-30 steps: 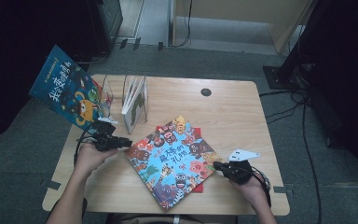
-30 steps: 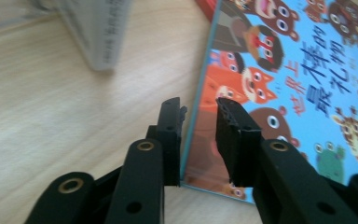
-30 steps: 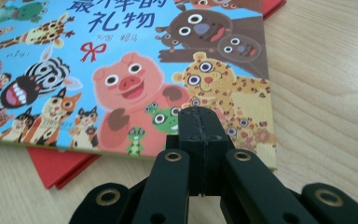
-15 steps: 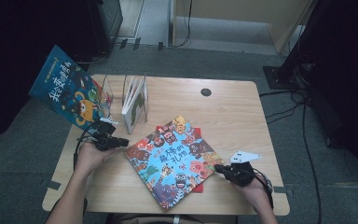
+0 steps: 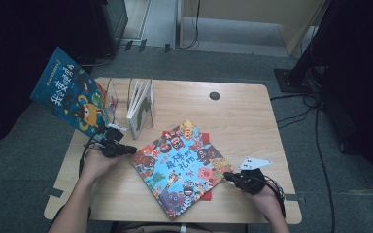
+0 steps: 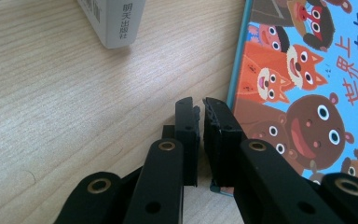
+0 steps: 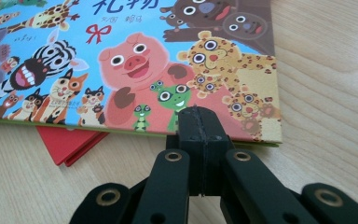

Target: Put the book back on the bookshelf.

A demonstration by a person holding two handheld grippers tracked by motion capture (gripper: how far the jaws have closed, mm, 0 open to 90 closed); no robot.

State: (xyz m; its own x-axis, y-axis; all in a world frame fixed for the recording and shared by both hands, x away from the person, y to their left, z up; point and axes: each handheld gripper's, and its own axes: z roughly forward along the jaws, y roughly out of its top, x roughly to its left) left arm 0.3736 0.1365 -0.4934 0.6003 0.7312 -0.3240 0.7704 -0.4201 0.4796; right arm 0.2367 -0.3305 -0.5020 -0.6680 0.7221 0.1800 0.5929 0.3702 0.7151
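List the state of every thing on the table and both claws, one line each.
Animal picture book: closed, lying flat, cover up.
Red book: flat under the picture book, corner sticking out.
White book: standing upright in the clear rack.
Blue book: tilted, leaning off the table's left side.
Left claw: jaws just closed to nearly shut, nothing between, at the picture book's edge.
Right claw: shut, empty.
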